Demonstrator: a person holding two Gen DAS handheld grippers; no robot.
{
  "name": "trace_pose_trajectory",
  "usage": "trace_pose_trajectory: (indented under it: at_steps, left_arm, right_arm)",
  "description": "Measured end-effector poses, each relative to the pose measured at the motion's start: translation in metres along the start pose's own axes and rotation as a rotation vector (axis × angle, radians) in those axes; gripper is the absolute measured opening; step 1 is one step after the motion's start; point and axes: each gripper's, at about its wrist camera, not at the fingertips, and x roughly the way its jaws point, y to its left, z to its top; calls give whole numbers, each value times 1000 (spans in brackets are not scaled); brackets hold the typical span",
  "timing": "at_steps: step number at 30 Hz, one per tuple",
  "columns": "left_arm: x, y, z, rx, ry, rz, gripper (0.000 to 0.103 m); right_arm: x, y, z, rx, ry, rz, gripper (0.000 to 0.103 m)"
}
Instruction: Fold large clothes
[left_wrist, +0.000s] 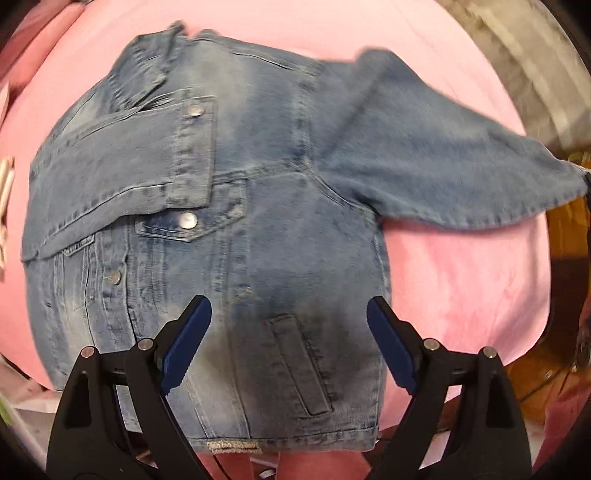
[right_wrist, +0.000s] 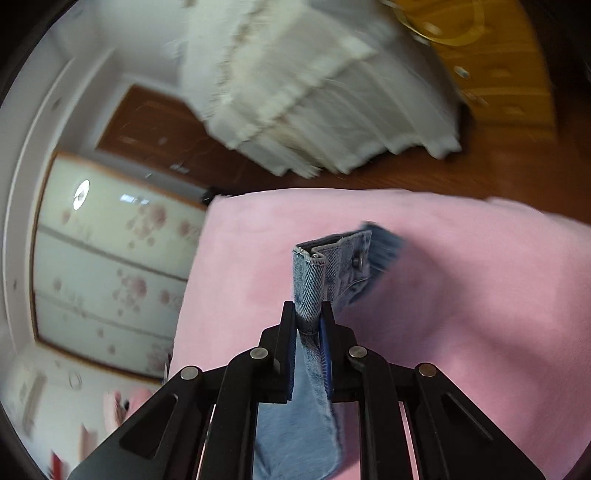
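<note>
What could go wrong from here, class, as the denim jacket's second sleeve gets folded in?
1. The right claw pinches only a narrow strip of the sleeve cuff; heavy denim might slip out mid-swing.
2. The left claw hovers open above the jacket, not pinning it, so pulling could drag the body and undo the already folded sleeve.

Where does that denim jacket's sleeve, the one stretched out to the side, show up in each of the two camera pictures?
Left wrist view: the outstretched sleeve runs from the denim jacket toward the right edge, its cuff end cut off there.
Right wrist view: the same sleeve's cuff stands at centre, pinched in the right gripper.
Shared landmark: the pink blanket beneath.
</note>
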Motion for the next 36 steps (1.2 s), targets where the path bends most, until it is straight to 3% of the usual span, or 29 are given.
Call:
trace_pose_trajectory:
  at_steps: [5, 10, 14, 19, 24, 27, 29, 31, 33, 36]
  left_arm:
    - [-11, 50, 0, -53, -49, 0, 85]
    - [-29, 123, -6, -123, -97, -37, 85]
    - [-35, 183, -12, -177, -102, -19, 84]
    - [-45, 254, -16, -232, -116, -6, 85]
    - [-43, 303, -9, -207, -120, 62, 85]
    - [-43, 323, -3, -200, -122, 46, 85]
    - [-41, 331, 3, -207, -120, 15, 85]
    - [-37, 334, 9, -210, -110, -24, 85]
    - [-32, 332, 16, -207, -102, -59, 84]
    - [-24, 323, 25, -208, -86, -118, 85]
  right_arm:
    - [8, 96, -29, -147, -5, 160, 11]
    - [22, 197, -84, -401, -24, 236, 11]
    - [53, 275, -166, -621, 48, 258, 11]
    - [117, 329, -271, -720, 220, 262, 11]
    - [214, 330, -394, -884, 410, 158, 11]
    - [279, 302, -447, -896, 564, 14, 12]
    - [304, 287, -473, -908, 613, -53, 12]
    - [297, 265, -498, -913, 624, -68, 20]
    - [292, 257, -516, -911, 646, -78, 39]
    - [268, 246, -525, -953, 638, -74, 42]
